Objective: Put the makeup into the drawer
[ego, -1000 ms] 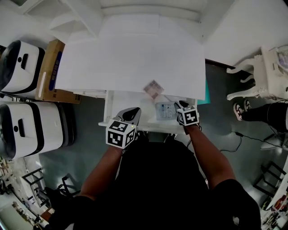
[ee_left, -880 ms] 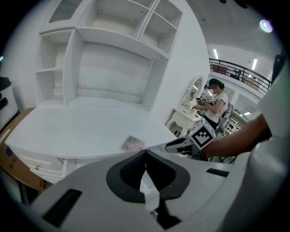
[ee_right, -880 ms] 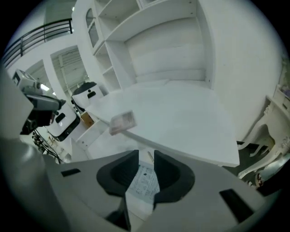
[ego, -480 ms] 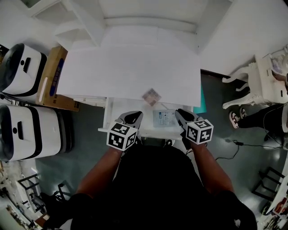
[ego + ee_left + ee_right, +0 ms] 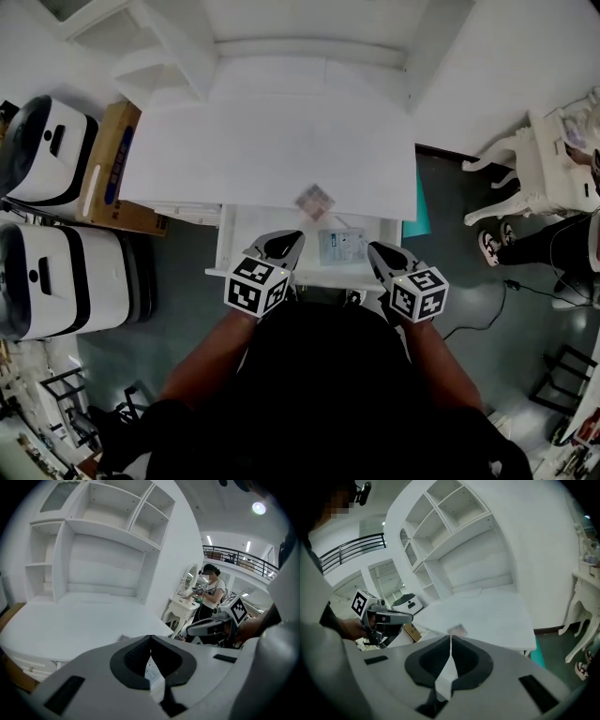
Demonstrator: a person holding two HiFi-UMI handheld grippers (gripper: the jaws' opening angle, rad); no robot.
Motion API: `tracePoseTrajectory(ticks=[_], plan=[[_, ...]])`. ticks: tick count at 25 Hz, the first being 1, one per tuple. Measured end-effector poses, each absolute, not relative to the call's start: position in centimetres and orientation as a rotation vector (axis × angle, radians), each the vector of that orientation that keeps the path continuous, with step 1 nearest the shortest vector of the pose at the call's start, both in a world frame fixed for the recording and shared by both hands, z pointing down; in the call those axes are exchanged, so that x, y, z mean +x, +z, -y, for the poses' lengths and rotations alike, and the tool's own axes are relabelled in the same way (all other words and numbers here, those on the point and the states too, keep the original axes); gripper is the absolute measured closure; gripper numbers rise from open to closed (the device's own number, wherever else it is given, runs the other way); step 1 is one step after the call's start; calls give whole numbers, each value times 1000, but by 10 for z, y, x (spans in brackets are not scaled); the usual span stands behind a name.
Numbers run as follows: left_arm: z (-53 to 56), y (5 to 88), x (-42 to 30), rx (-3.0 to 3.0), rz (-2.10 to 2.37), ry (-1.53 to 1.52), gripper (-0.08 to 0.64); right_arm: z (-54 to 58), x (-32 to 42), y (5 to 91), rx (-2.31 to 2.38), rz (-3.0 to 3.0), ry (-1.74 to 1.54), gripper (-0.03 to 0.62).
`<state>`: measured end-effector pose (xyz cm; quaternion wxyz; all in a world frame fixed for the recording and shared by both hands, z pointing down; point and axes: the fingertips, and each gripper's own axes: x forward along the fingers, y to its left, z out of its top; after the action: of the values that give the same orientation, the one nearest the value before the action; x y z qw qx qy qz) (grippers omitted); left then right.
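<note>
The white desk's drawer [image 5: 246, 225] stands pulled out under the front edge. A pale blue makeup packet [image 5: 341, 246] lies in it. A small patterned makeup compact [image 5: 314, 199] lies on the desk top [image 5: 272, 141] near the front edge, also visible in the right gripper view [image 5: 457, 630]. My left gripper [image 5: 292, 237] hovers above the drawer's left part, jaws shut and empty [image 5: 150, 638]. Just right of the packet and apart from it, my right gripper [image 5: 373, 249] hangs over the drawer's front right corner. Its jaws have just been closing, with nothing between them [image 5: 450, 637].
Two white machines [image 5: 47, 141] [image 5: 56, 272] and a cardboard box [image 5: 112, 155] stand left of the desk. White shelving [image 5: 309, 28] rises at the desk's back. A white dressing table [image 5: 548, 155] and a person [image 5: 211, 585] are to the right.
The right gripper has drawn back and up from beside the packet, which stays in the drawer. The left gripper has lifted a little.
</note>
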<state>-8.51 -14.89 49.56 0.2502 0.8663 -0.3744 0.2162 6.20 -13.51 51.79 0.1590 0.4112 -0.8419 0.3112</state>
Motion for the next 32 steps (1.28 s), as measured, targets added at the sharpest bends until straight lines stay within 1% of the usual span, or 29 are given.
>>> tracePoseTrajectory(ticks=[20, 24, 32], plan=[[143, 500, -81, 2380, 1009, 641, 551, 131, 58, 523, 1170, 2412, 907, 557], [143, 503, -80, 2354, 992, 594, 551, 132, 60, 526, 1173, 2404, 911, 557], [145, 516, -93, 2278, 1041, 628, 549, 137, 46, 551, 1106, 2363, 993, 557]])
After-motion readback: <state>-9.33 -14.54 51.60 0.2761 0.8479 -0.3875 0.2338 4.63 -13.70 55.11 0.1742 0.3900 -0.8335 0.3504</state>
